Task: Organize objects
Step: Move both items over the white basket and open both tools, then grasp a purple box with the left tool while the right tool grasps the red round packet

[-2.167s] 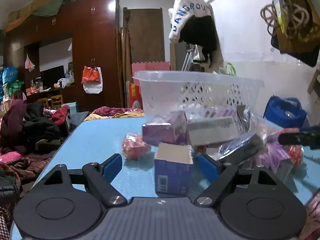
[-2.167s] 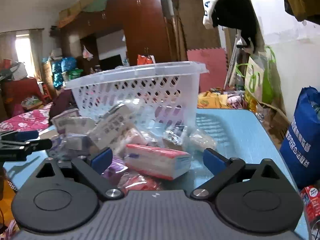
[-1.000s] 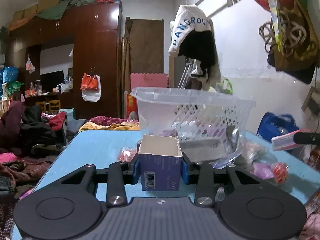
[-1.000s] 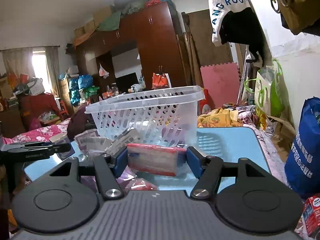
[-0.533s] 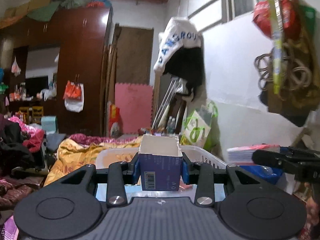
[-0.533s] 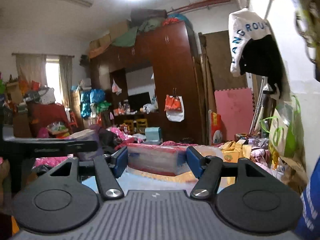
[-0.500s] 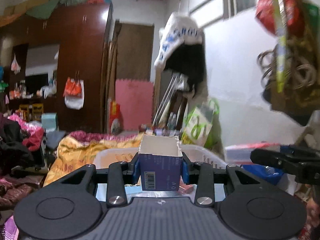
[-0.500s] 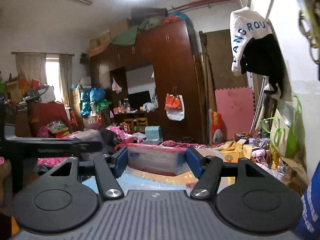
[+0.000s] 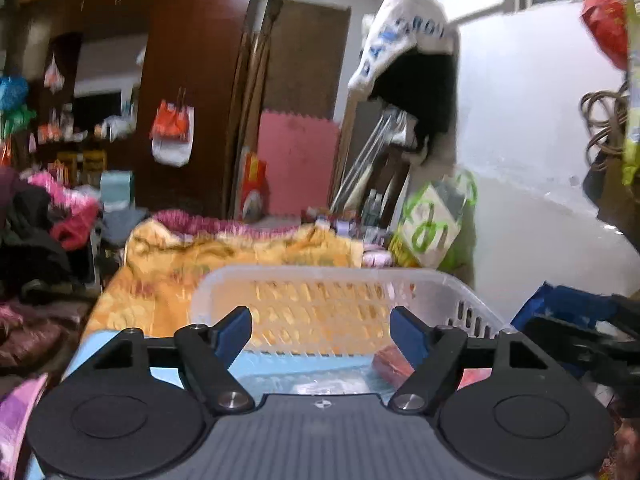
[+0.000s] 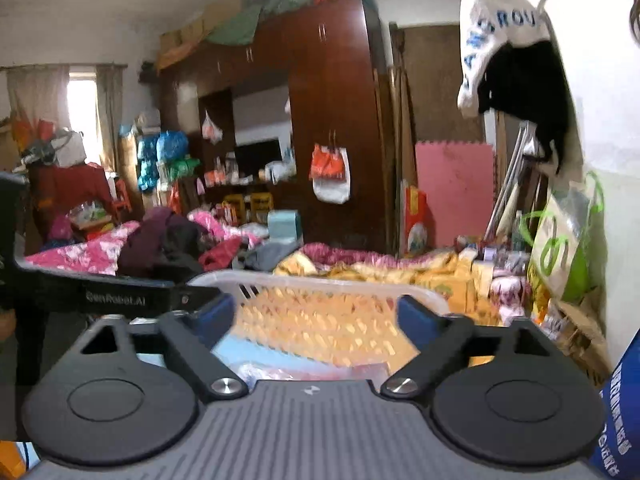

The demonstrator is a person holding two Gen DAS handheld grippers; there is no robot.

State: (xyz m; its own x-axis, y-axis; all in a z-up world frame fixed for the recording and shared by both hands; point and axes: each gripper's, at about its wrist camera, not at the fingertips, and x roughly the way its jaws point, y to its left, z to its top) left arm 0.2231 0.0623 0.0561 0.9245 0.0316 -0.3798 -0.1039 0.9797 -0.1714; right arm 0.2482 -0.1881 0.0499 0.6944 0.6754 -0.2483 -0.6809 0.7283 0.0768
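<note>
Between the blue pads of the left gripper [image 9: 321, 330] nothing is held: its jaws stand spread wide, hanging just above the near rim of the clear plastic basket [image 9: 332, 276]. The right gripper [image 10: 316, 318] is likewise released, jaws apart and empty, poised over the same basket [image 10: 320, 282] from the right side, with the left tool's black arm crossing at its left.

Low inside the basket, toward its right, a red-wrapped packet [image 9: 394, 362] lies on the floor; the purple-blue carton cannot be made out, and the motion blur hides whatever else rests below the gripper bodies. Past the far rim lie a yellow patterned blanket [image 9: 224, 256], a dark wardrobe [image 10: 332, 112] and a white hanging bag [image 9: 404, 36] on the right wall.

Judging from the empty jaws over the basket, this is the drop step of sorting things into it. The next move would call for lifting both tools clear of the rim, swinging back toward the near side where loose items wait, and lining each open jaw around a fresh piece.
</note>
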